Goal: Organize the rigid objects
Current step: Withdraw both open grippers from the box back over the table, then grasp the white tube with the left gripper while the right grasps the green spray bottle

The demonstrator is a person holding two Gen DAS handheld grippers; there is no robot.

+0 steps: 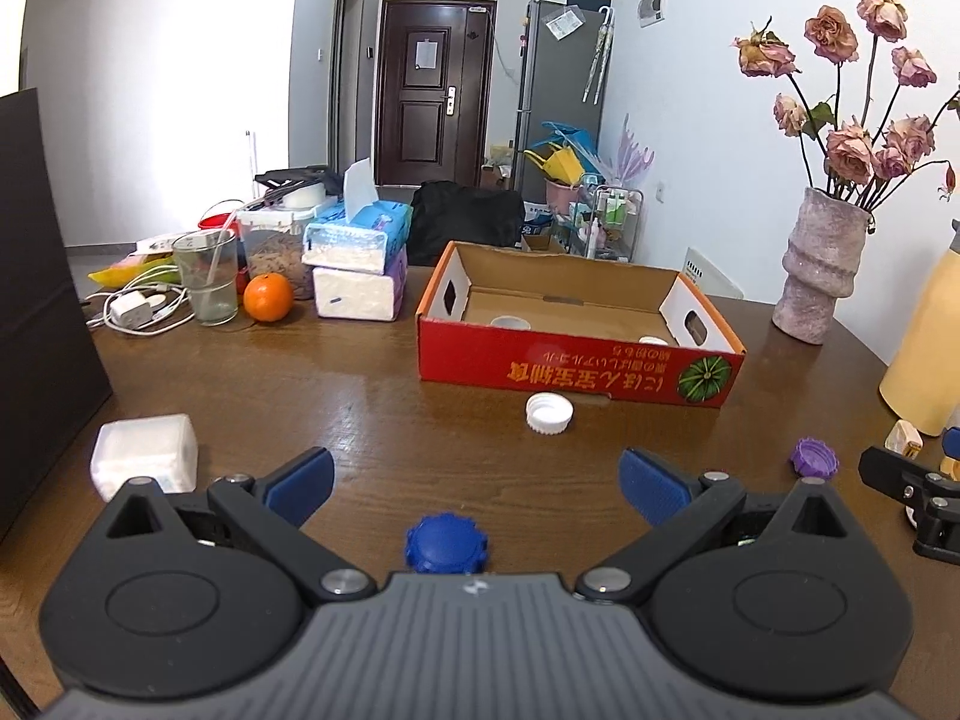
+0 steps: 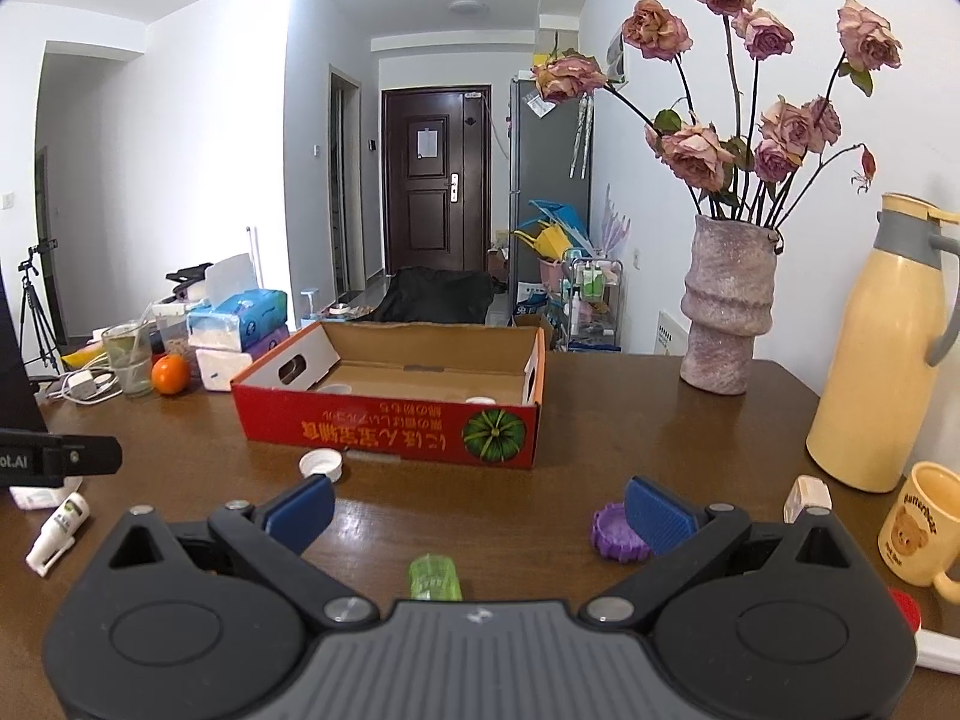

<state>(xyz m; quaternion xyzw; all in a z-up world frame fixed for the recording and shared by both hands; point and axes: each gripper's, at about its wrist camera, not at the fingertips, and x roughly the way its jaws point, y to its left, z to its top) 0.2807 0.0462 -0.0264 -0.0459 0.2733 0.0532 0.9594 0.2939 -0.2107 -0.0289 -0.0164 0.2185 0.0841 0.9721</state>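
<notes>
A red cardboard box [image 1: 576, 366] stands open on the wooden table, with two white caps inside it; it also shows in the right wrist view [image 2: 390, 432]. A white cap [image 1: 549, 413] lies just in front of the box. My left gripper [image 1: 477, 483] is open and empty, with a blue cap [image 1: 446, 545] on the table close under it. A purple cap [image 1: 813, 459] lies to its right. My right gripper [image 2: 480, 507] is open and empty. A green object [image 2: 434, 577] lies beneath it, and the purple cap [image 2: 618, 534] sits beside its right finger.
At the left stand a glass [image 1: 207, 279], an orange [image 1: 267, 297], tissue packs [image 1: 357, 252] and a white block [image 1: 145, 453]. At the right stand a vase of roses [image 2: 726, 312], a yellow thermos [image 2: 879, 360] and a bear mug [image 2: 921, 519]. A small white tube [image 2: 57, 534] lies at the left.
</notes>
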